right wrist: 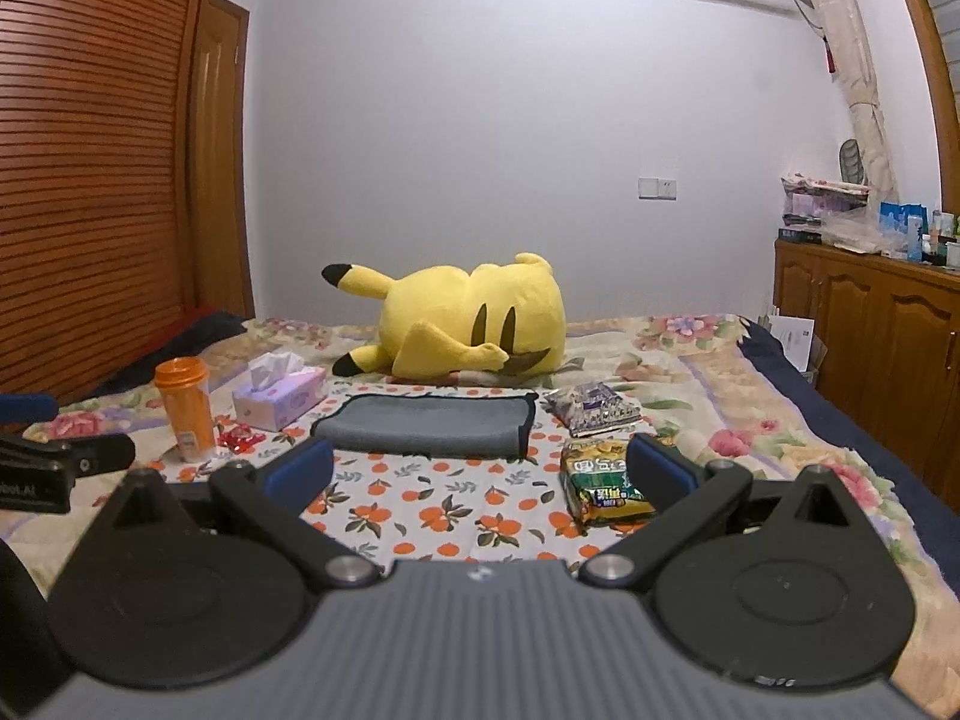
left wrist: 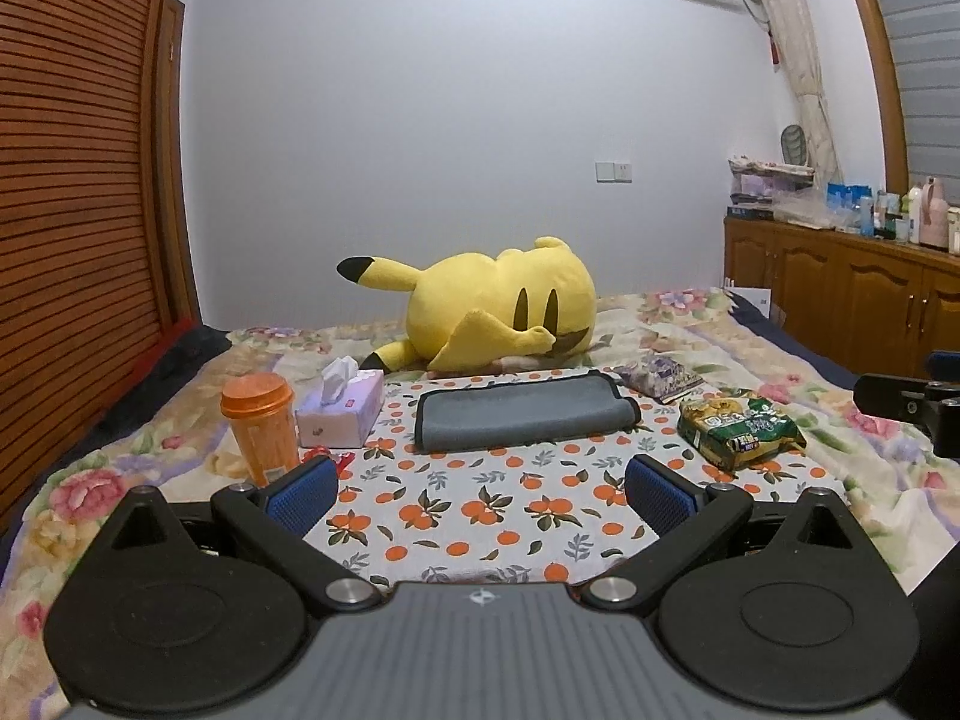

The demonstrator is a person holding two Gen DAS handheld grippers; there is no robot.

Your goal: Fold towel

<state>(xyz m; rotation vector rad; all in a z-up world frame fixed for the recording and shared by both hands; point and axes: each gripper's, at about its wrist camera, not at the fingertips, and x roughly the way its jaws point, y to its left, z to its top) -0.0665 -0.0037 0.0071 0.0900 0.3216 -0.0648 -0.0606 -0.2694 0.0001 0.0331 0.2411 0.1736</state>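
Note:
A grey towel (left wrist: 522,414) lies folded in a flat rectangle on an orange-print cloth (left wrist: 480,516) on the bed. It also shows in the right wrist view (right wrist: 426,426). My left gripper (left wrist: 480,489) is open and empty, held back from the towel's near edge. My right gripper (right wrist: 480,471) is open and empty, also short of the towel. Part of the right gripper (left wrist: 912,402) shows at the right edge of the left wrist view, and part of the left gripper (right wrist: 60,456) shows at the left edge of the right wrist view.
An orange cup (left wrist: 261,426) and a tissue box (left wrist: 342,414) stand left of the towel, with a small red wrapper (right wrist: 240,437) near them. A green snack bag (left wrist: 741,429) and a purple packet (left wrist: 660,375) lie to its right. A yellow plush toy (left wrist: 492,306) lies behind. A wooden cabinet (left wrist: 840,294) stands at right.

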